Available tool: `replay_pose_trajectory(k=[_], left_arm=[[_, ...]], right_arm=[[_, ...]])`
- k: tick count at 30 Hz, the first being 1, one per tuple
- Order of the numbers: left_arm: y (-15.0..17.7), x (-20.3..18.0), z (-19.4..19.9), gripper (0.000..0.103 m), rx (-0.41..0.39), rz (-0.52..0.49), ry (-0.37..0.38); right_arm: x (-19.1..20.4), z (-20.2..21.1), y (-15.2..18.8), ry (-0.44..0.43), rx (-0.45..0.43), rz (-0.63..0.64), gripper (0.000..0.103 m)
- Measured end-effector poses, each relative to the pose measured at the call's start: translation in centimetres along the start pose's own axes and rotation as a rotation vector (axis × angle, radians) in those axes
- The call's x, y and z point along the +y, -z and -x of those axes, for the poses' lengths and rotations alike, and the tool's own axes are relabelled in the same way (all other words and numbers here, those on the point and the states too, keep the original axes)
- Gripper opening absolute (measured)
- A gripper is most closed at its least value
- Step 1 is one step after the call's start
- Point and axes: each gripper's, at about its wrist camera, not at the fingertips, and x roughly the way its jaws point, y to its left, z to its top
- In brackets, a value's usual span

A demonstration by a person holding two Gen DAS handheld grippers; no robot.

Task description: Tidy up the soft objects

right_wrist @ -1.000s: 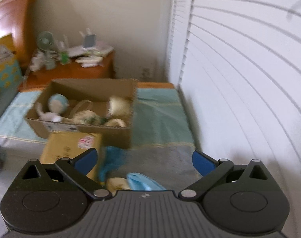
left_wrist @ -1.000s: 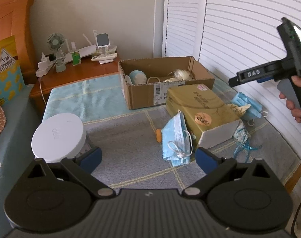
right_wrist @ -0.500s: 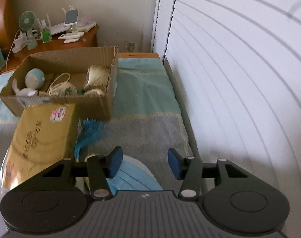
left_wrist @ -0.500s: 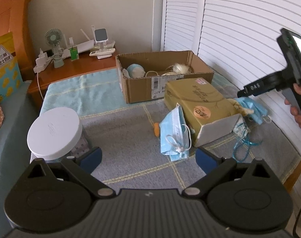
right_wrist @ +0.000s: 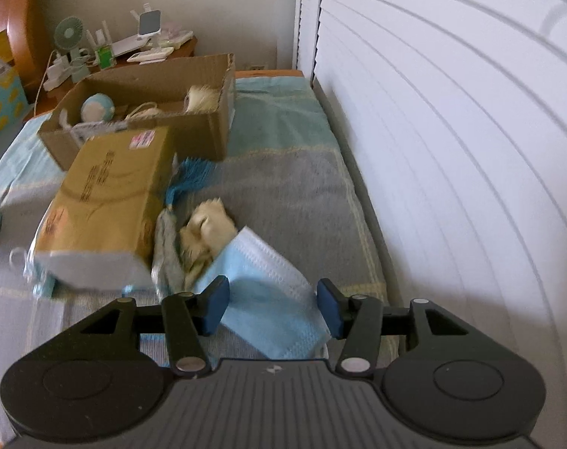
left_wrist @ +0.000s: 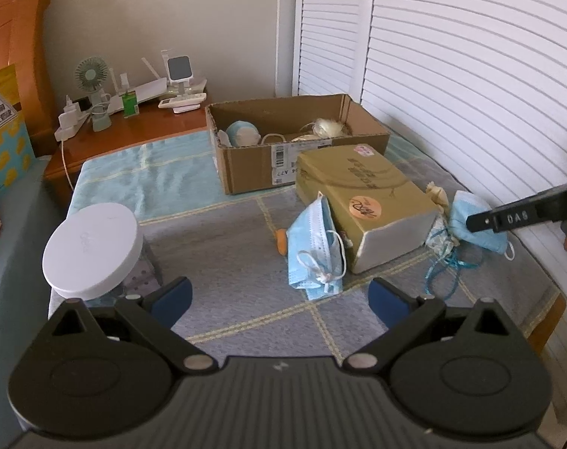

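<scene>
the right gripper [right_wrist: 272, 307] is now down low over the blue mask [right_wrist: 261, 292] that is lying on the grey blanket [right_wrist: 291, 194], beside the gold box [right_wrist: 107, 202]. half a second ago it was up higher and further back, and a second ago its claw was very wide. now the claw is narrow and is opening a little again, with the mask sitting between the two blue pads [right_wrist: 214, 305]. i cannot tell if the pads are pressing on it yet, so i think the grab is just starting, not done.

the mask's long side is running from up-left, near the cream soft thing [right_wrist: 205, 232], down to the right. so it is lying slanted across the claw, not straight.

the left gripper [left_wrist: 279, 295] is staying in its place, with its claw wide and nothing in it. another blue mask [left_wrist: 313, 250] is lying in front of it, leaning on the gold box. the cardboard box [left_wrist: 253, 164] behind already has soft things in it.
</scene>
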Motion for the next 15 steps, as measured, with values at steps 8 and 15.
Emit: replay_pose_trajectory(k=[8,15], left_arm=[[0.0,-0.7,-0.4,0.100,0.006,-0.020,0.013],[-0.2,-0.8,-1.8,0.100,0.022,-0.038,0.021]], right_arm=[[0.4,-0.2,2.4,-0.014,-0.041,0.047,0.081],[0.2,-1.8,4.0,-0.032,-0.012,0.039,0.094]])
